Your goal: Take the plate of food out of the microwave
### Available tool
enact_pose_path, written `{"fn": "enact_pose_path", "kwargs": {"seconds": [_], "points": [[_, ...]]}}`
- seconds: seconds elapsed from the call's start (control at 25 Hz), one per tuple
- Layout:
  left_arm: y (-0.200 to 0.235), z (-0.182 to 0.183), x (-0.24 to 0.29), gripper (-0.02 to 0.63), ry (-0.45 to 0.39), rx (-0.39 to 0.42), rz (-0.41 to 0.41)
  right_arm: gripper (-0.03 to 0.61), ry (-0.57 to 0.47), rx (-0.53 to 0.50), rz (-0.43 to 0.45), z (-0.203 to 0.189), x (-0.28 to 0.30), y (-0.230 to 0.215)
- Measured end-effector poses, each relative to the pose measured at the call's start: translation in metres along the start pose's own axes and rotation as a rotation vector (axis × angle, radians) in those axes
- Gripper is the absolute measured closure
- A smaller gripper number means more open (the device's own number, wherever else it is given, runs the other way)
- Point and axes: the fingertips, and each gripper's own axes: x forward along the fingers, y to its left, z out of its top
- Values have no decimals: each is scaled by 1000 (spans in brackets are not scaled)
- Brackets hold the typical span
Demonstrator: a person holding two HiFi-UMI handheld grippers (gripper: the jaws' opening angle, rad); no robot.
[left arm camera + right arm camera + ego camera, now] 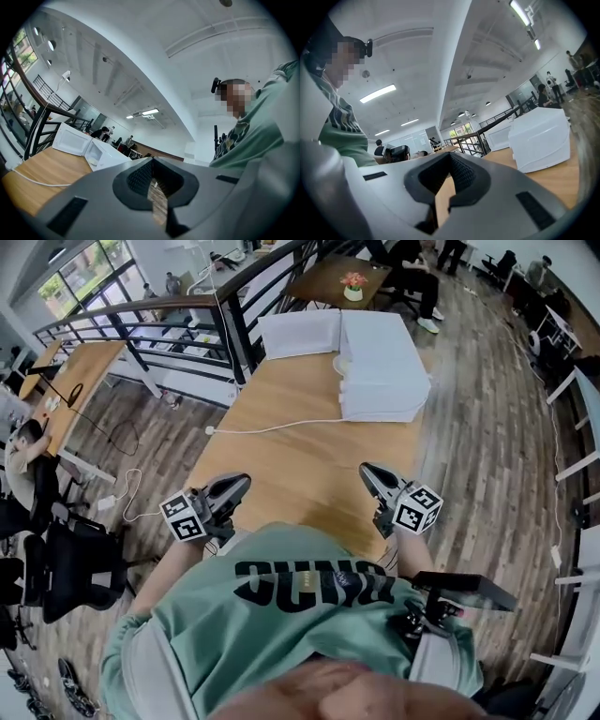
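The left tool (239,482) was clenched on nothing, its jaw tips meeting with only floor showing through the slit behind them. The right tool (367,470) was likewise shut and empty. Both hung close to the person's body over the near end of the table (291,460), well apart from the work.

At the far end of the table stood the white microwave (380,367), its door (300,334) swung open to the left. A pale curved rim at the mouth of the microwave may have been the plate (337,363); the food on it could not be seen. A white cable (272,427) trailed across the wood toward the microwave.

The plate would probably be stiff, smooth and breakable, heavier with food on it, and perhaps hot. It should likely be gripped at the near rim and kept level, with the second tool steadying the opposite edge.

No brand could be read on the microwave. The green shirt (300,606) bore large black letters, seen upside down and not surely legible. The marker cubes (415,509) carried square patterns only.
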Motion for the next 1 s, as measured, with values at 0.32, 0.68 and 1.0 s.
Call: {"fn": "enact_pose_path", "kwargs": {"seconds": [0.32,0.68,1.0], "points": [[41,-7,13,607,34,-41,-42,572,15,32,-33,-21,23,-19],[155,20,-3,607,47,-121,-266,572,36,1,-288,-11,98,-21],[236,43,-31,607,83,-130,-358,572,100,83,-323,-25,175,11]]}}
